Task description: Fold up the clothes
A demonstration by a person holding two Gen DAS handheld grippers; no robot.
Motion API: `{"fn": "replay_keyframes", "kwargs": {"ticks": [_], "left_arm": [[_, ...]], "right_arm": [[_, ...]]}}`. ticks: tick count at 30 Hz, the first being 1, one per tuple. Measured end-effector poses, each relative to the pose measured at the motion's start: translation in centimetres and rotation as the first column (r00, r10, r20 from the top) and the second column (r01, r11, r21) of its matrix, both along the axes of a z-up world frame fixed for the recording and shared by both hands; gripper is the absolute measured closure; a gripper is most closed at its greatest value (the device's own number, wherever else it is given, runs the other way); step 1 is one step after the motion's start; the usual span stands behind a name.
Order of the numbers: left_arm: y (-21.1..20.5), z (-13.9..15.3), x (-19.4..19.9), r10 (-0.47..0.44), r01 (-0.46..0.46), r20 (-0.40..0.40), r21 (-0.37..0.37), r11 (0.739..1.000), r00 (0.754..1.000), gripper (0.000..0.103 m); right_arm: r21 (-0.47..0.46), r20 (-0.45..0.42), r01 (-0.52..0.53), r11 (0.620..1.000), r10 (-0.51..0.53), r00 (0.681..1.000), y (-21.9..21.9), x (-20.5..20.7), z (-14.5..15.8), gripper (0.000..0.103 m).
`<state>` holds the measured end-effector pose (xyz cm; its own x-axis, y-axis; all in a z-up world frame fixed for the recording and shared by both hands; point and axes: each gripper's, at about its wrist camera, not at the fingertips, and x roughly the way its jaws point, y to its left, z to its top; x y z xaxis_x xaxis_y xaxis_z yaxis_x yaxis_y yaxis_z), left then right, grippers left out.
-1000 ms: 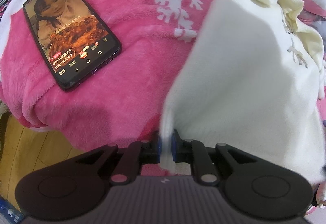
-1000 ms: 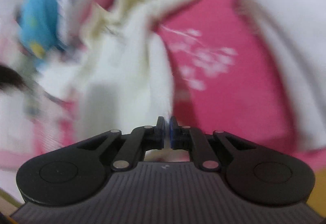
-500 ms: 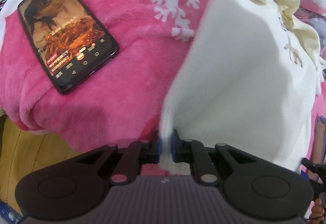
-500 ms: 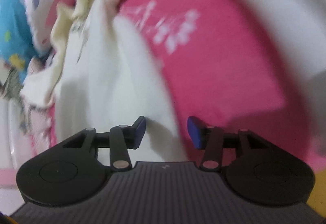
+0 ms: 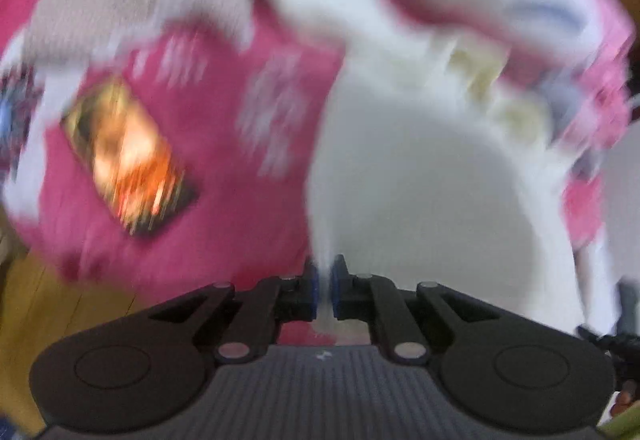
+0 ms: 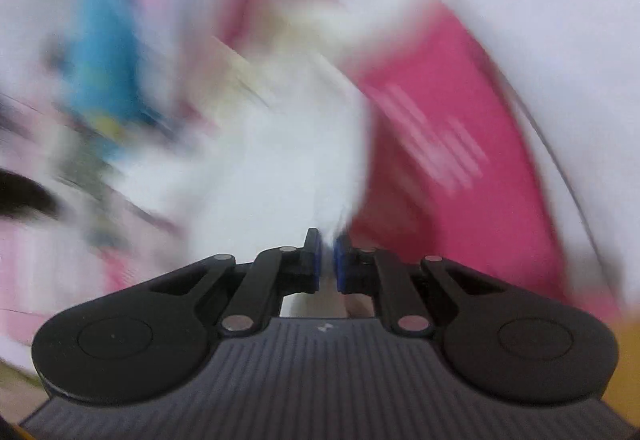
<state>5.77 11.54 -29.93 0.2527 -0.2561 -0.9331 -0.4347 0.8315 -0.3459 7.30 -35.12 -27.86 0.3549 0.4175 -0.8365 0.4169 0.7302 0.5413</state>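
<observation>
A cream-white garment (image 5: 420, 200) lies on a pink fleece blanket (image 5: 224, 208). My left gripper (image 5: 325, 290) is shut on its near hem, with white cloth pinched between the blue pads. In the right wrist view the same garment (image 6: 280, 168) runs up from my right gripper (image 6: 327, 264), which is shut on its edge. Both views are heavily blurred by motion.
A lit phone (image 5: 128, 156) lies on the blanket left of the garment. Wooden floor (image 5: 52, 304) shows at the lower left, past the bed's edge. Blue and pink bedding (image 6: 104, 52) lies at the far left in the right wrist view.
My right gripper, open half a second ago, has shut on the garment's edge. Both grippers are moving fast; the left one has pulled back with the hem and the phone looks farther off.
</observation>
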Motion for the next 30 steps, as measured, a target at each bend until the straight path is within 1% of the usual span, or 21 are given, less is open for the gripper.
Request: {"fn": "replay_keyframes", "kwargs": {"ticks": [1,2,3,4,5,6,7,8,9,10,11,13,14,15,16,17,18,22,24,28,30], "left_arm": [[0.8,-2.2,-0.5,0.013,-0.014,-0.066,-0.016,1.000,0.998,0.096],[1.3,-2.3,-1.6,0.027,-0.030,-0.104,-0.022,0.999,0.994,0.097],[1.5,-1.8,-1.4,0.029,-0.031,-0.091,-0.018,0.999,0.995,0.097],[1.5,-0.5,-0.9,0.014,-0.014,-0.039,-0.006,1.000,0.999,0.097],[1.6,1.2,-0.4,-0.003,0.003,0.025,0.008,1.000,1.000,0.097],[1.8,3.4,0.0,-0.010,0.008,0.088,0.015,1.000,0.996,0.096],[2.2,4.8,0.0,-0.009,0.008,0.114,0.013,1.000,0.993,0.096],[2.5,5.9,-0.1,-0.008,0.006,0.131,0.010,1.000,0.991,0.096],[2.9,6.0,-0.3,-0.013,0.012,0.123,0.009,1.000,0.992,0.096],[3.1,5.2,-0.7,-0.028,0.027,0.093,0.015,1.000,0.995,0.096],[3.3,3.3,-0.9,-0.046,0.045,0.055,0.026,0.999,0.997,0.096],[2.3,1.3,-3.0,-0.086,0.088,-0.037,0.042,0.995,0.996,0.096],[0.8,1.5,-4.2,-0.094,0.097,-0.074,0.035,0.995,0.993,0.096],[0.1,1.0,-4.3,-0.106,0.109,-0.085,0.040,0.993,0.991,0.096],[-0.4,0.3,-4.1,-0.119,0.124,-0.091,0.048,0.991,0.989,0.096],[-0.8,-0.4,-3.9,-0.132,0.138,-0.096,0.056,0.989,0.987,0.096],[-0.9,-0.4,-3.7,-0.134,0.140,-0.093,0.059,0.988,0.987,0.096],[-0.8,0.5,-3.6,-0.147,0.153,-0.088,0.068,0.986,0.985,0.096],[-0.9,0.6,-3.6,-0.157,0.163,-0.086,0.074,0.984,0.984,0.096],[-0.9,-0.5,-3.4,-0.176,0.185,-0.097,0.094,0.978,0.980,0.096],[-0.7,-1.9,-2.8,-0.193,0.204,-0.104,0.112,0.973,0.976,0.095]], "right_arm": [[0.006,-0.043,0.021,1.000,-0.021,0.999,-0.1,-0.3,-1.6,0.098],[0.010,-0.085,0.042,0.999,-0.041,0.996,-0.2,-0.6,-3.2,0.098],[0.016,-0.086,0.048,0.999,-0.046,0.995,-0.1,-0.2,-3.8,0.098],[0.018,-0.023,0.027,0.999,-0.026,0.999,0.3,1.1,-2.7,0.098],[0.010,0.065,-0.008,1.000,0.008,0.998,0.7,2.6,-0.5,0.098],[-0.001,0.157,-0.041,0.999,0.041,0.987,1.2,3.7,2.2,0.098],[-0.008,0.232,-0.063,0.998,0.063,0.971,1.4,4.5,4.7,0.098],[-0.020,0.286,-0.083,0.996,0.086,0.954,1.7,4.9,6.7,0.098],[-0.034,0.302,-0.101,0.994,0.107,0.947,1.8,5.0,7.8,0.098],[-0.043,0.275,-0.115,0.992,0.122,0.954,1.8,4.7,7.6,0.098],[-0.048,0.218,-0.124,0.991,0.131,0.967,1.5,4.0,6.4,0.098],[-0.071,0.052,-0.146,0.987,0.150,0.987,1.3,2.7,1.9,0.098],[-0.078,-0.033,-0.154,0.985,0.152,0.988,1.2,2.0,-0.8,0.098],[-0.076,-0.091,-0.149,0.986,0.142,0.986,1.0,1.3,-2.9,0.098],[-0.070,-0.117,-0.138,0.988,0.129,0.985,0.7,0.9,-4.2,0.098],[-0.066,-0.124,-0.130,0.989,0.121,0.985,0.5,0.9,-4.8,0.098],[-0.069,-0.121,-0.130,0.989,0.121,0.985,0.6,1.0,-4.8,0.098],[-0.086,-0.090,-0.178,0.980,0.170,0.981,0.9,1.1,-3.2,0.098],[-0.090,-0.094,-0.190,0.978,0.182,0.979,1.0,1.2,-3.0,0.098],[-0.110,-0.133,-0.209,0.972,0.194,0.972,0.9,0.4,-4.5,0.097],[-0.143,-0.167,-0.249,0.958,0.225,0.960,1.5,0.2,-6.4,0.096]]}}
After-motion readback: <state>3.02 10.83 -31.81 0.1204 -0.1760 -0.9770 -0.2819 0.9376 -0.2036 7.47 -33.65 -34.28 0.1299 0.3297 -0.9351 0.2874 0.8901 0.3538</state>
